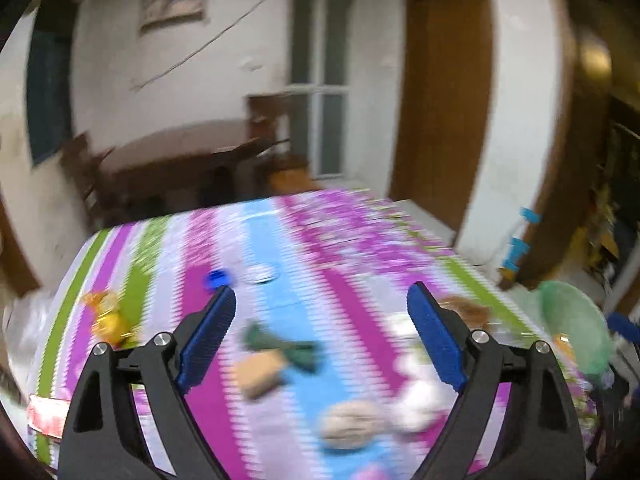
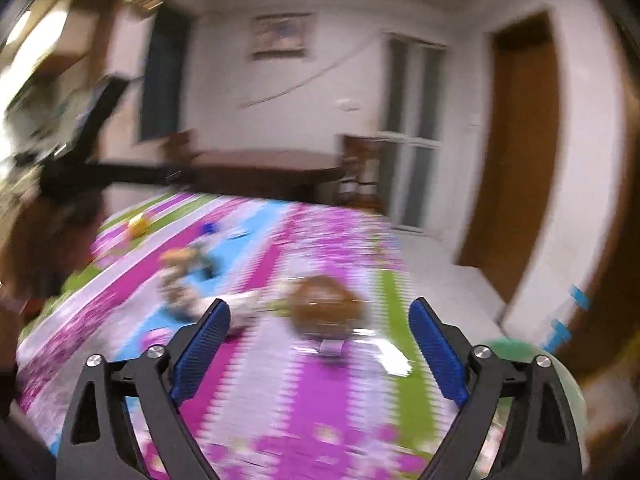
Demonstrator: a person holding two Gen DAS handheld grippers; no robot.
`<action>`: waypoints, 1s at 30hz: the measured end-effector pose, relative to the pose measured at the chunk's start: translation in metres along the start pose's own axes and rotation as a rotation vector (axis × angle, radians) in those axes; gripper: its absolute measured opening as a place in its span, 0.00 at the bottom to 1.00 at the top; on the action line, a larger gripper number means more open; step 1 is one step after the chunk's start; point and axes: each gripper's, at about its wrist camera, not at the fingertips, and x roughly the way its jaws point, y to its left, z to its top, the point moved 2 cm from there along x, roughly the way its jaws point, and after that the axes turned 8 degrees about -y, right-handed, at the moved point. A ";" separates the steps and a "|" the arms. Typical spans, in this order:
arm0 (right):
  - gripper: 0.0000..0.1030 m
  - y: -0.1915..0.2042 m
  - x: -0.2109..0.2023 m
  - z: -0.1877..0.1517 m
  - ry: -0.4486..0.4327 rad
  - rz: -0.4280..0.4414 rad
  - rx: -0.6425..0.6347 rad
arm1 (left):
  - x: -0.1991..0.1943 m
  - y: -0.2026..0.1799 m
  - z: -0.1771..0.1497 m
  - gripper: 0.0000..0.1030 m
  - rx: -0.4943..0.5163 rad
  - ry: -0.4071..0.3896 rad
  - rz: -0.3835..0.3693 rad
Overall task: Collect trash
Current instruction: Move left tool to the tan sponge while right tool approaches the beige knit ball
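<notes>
Left wrist view shows both grippers' fingers spread wide and empty above the worktop [image 1: 168, 248], where the green wrapper [image 1: 280, 346] looks light, crinkly, best pinched mid-body.

I count one blue cap [image 1: 216, 279], one yellow wrapper [image 1: 107, 316], one green wrapper [image 1: 282, 346], one green bin [image 1: 576, 326]; blur hides the rest.

Magenta, green, blue striped tablecloth [image 1: 344, 240]

Striped, flowered cloth cover [image 1: 304, 240] below the open jaws, matt black plastic gripper arms with ribbed blue pads [image 1: 208, 332], glossy yellow wrapper [image 1: 106, 316] far left.
</notes>
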 end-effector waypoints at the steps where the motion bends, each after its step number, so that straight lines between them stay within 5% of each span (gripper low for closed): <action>1: 0.93 0.015 0.009 0.001 0.018 0.045 -0.027 | 0.006 0.014 -0.003 0.82 -0.019 0.022 0.008; 6: 0.93 0.096 0.057 -0.002 0.097 0.257 -0.234 | 0.041 0.056 -0.030 0.70 -0.078 0.157 -0.055; 14: 0.93 0.142 0.120 0.004 0.195 0.484 -0.393 | 0.049 0.039 -0.054 0.60 0.083 0.200 -0.081; 23: 0.93 0.151 0.171 -0.011 0.321 0.552 -0.532 | 0.058 0.049 -0.070 0.44 0.138 0.232 -0.095; 28: 0.72 0.145 0.192 -0.018 0.394 0.600 -0.474 | 0.064 0.043 -0.077 0.43 0.184 0.231 -0.088; 30: 0.49 0.143 0.193 -0.018 0.404 0.625 -0.451 | 0.065 0.042 -0.078 0.43 0.193 0.225 -0.081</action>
